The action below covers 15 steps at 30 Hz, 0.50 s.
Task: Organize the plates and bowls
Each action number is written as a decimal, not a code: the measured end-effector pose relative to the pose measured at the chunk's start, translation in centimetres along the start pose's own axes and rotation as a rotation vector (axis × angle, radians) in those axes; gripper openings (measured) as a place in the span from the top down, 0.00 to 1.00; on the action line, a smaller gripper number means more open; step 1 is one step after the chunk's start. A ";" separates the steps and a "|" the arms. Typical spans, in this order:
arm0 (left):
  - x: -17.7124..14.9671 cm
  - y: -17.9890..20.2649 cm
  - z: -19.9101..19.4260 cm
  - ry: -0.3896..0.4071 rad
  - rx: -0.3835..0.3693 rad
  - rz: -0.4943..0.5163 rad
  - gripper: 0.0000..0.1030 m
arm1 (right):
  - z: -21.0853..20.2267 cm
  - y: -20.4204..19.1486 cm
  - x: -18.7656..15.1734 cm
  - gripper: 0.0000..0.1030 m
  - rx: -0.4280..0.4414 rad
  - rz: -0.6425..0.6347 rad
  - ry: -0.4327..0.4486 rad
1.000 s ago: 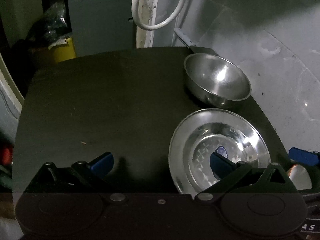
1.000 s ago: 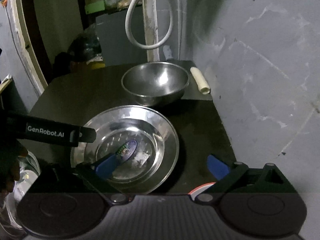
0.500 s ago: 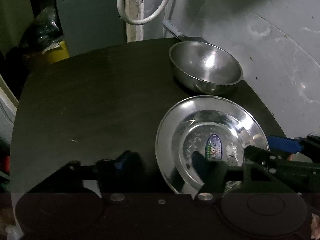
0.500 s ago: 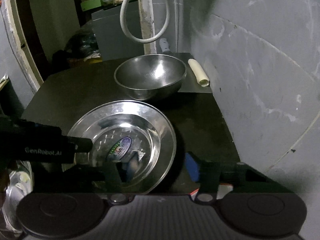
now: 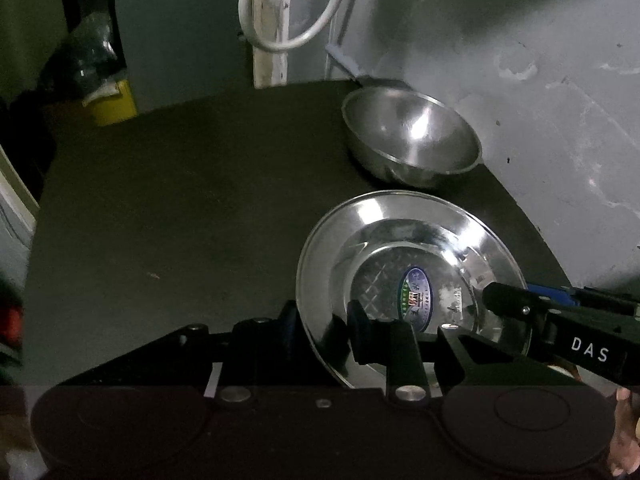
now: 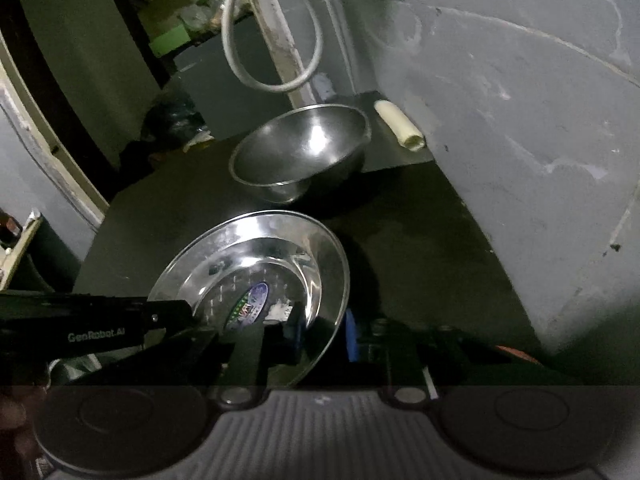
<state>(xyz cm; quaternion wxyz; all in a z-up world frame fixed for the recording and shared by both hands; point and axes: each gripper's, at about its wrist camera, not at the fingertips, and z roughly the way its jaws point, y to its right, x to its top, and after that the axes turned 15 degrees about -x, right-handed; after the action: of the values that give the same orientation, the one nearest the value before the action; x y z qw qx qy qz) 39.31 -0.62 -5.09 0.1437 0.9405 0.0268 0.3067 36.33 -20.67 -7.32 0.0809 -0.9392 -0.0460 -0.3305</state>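
A shiny steel plate (image 5: 400,240) with an oval sticker lies on the dark table (image 5: 180,220); it also shows in the right wrist view (image 6: 260,248). Behind it stands a steel bowl (image 5: 412,140) (image 6: 300,152), upright and apart from the plate. My left gripper (image 5: 326,326) straddles the plate's left rim, jaws closing, with a small gap still showing beside the rim. My right gripper (image 6: 320,334) straddles the opposite rim, one finger inside the plate and the blue pad outside, jaws closing too.
A grey plastered wall (image 5: 560,120) closes off the table's right side. A white hose loop (image 5: 288,20) hangs behind the bowl. A cream roll (image 6: 400,126) lies by the wall past the bowl. A yellow container (image 5: 114,104) stands beyond the table's far left edge.
Both grippers' jaws have narrowed from wide open to close around the plate's two rims. The right wrist view has rolled. Plate and bowl have stayed in place.
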 end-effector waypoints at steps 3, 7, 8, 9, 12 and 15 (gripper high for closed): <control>0.2 0.2 -1.6 0.023 0.019 0.032 0.74 | -0.5 -0.4 0.0 0.78 0.026 0.017 0.021; 0.0 -0.1 -4.0 0.065 0.026 0.030 0.75 | -1.9 -1.3 0.0 0.78 0.056 0.020 0.056; -0.1 -0.1 -4.7 0.075 0.028 0.028 0.75 | -2.3 -1.6 0.0 0.78 0.063 0.019 0.063; -0.3 -0.2 -5.3 0.085 0.031 0.027 0.75 | -2.7 -1.8 0.0 0.78 0.070 0.017 0.069; -1.0 -0.4 -7.3 0.115 0.040 0.022 0.75 | -4.3 -2.7 -0.2 0.78 0.087 0.001 0.095; -2.0 -0.9 -9.4 0.137 0.049 0.009 0.75 | -5.8 -3.9 -0.7 0.78 0.106 -0.022 0.115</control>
<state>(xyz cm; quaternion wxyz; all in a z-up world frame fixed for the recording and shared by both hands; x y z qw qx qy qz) 32.25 2.35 0.83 0.1173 0.9207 0.0398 0.3700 31.64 -17.90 -2.82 0.1294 -0.9126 -0.0691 -0.3817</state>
